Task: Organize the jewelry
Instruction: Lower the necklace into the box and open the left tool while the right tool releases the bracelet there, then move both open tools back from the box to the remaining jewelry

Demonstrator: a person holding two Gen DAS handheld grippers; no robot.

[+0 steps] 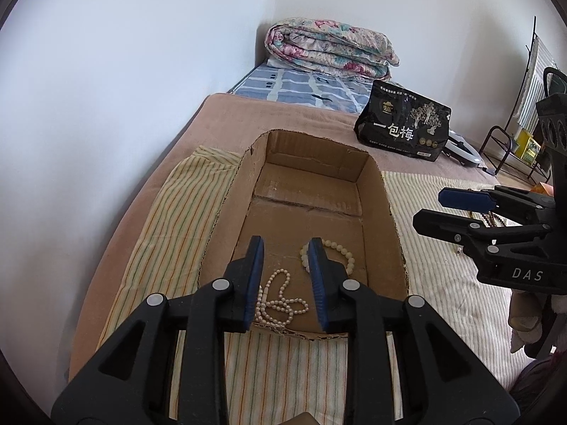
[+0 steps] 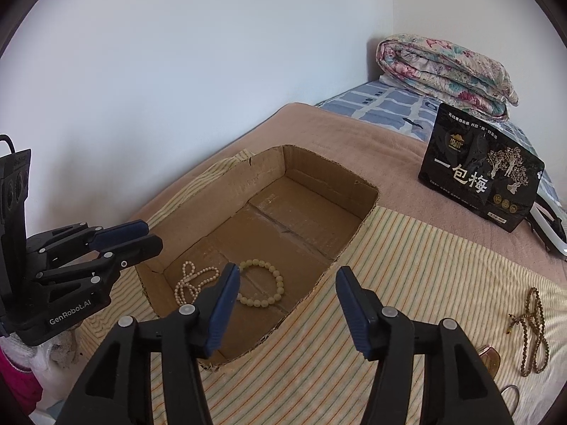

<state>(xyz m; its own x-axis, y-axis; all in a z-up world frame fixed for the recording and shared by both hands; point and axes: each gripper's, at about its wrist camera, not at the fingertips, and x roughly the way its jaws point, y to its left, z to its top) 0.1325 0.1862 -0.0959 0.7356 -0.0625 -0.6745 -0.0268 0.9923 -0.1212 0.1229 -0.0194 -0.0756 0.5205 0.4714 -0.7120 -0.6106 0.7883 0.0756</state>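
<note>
A shallow cardboard box (image 1: pixel 375 191) (image 2: pixel 255 173) lies on a striped cloth. Inside, near its front end, lie a white pearl necklace (image 1: pixel 280 304) (image 2: pixel 193 279) and a cream bead bracelet (image 1: pixel 345 253) (image 2: pixel 269 283). My left gripper (image 1: pixel 285 248) (image 2: pixel 141 235) is open and empty, hovering over the box's near end above the jewelry. My right gripper (image 2: pixel 287 272) (image 1: pixel 430 209) is open and empty, above the box's right edge. A brown bead necklace (image 2: pixel 533 333) (image 1: pixel 490 217) lies on the cloth to the right.
A black snack bag (image 1: pixel 404 124) (image 2: pixel 482 184) stands behind the box on the brown blanket (image 1: pixel 226 120). A folded floral quilt (image 1: pixel 329 46) (image 2: pixel 446 71) lies at the far end. A metal rack (image 1: pixel 514 148) stands to the right. A white wall (image 1: pixel 124 71) runs along the left.
</note>
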